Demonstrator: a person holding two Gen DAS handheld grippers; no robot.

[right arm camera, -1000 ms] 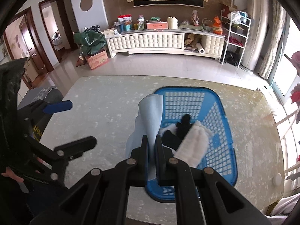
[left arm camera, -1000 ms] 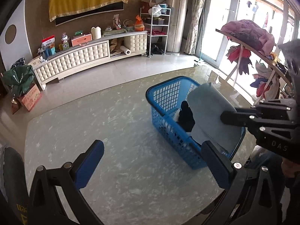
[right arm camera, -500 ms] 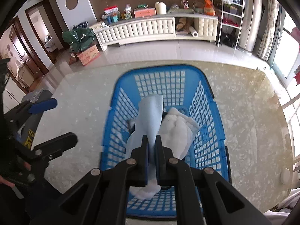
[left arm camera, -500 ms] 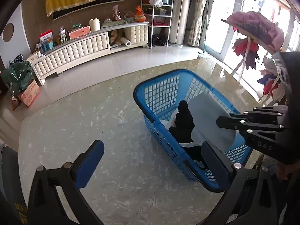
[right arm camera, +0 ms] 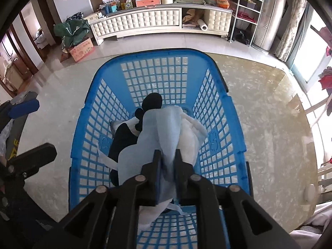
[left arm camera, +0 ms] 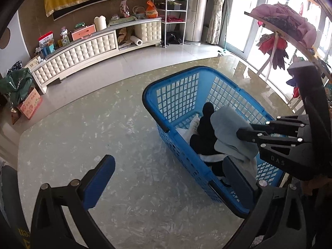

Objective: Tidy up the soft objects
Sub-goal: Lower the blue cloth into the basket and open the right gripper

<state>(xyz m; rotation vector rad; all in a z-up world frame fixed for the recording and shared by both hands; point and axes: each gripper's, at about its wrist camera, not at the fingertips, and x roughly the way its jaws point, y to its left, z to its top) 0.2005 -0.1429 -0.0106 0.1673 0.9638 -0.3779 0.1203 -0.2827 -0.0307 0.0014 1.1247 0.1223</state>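
Observation:
A blue plastic basket (right arm camera: 157,76) stands on the marble table; it also shows in the left wrist view (left arm camera: 176,95). Inside lie a black sock (right arm camera: 152,102), black cloth (left arm camera: 204,132) and a white fluffy cloth (right arm camera: 191,137). My right gripper (right arm camera: 168,155) is shut on a light blue cloth (right arm camera: 157,128) and holds it low inside the basket, resting on the other pieces. The same cloth (left arm camera: 230,132) and right gripper (left arm camera: 244,133) show in the left wrist view. My left gripper (left arm camera: 166,176) is open and empty over the table, left of the basket.
The marble table (left arm camera: 93,132) reaches left of the basket. A clothes rack (left arm camera: 286,27) with garments stands at the right by the window. A long white cabinet (right arm camera: 145,22) stands on the far wall. A green bag on a cardboard box (right arm camera: 81,49) sits on the floor.
My right gripper has carried the light blue cloth from the basket's near edge down into the basket, onto the white and black pieces. The left gripper stayed open and drew a little closer.

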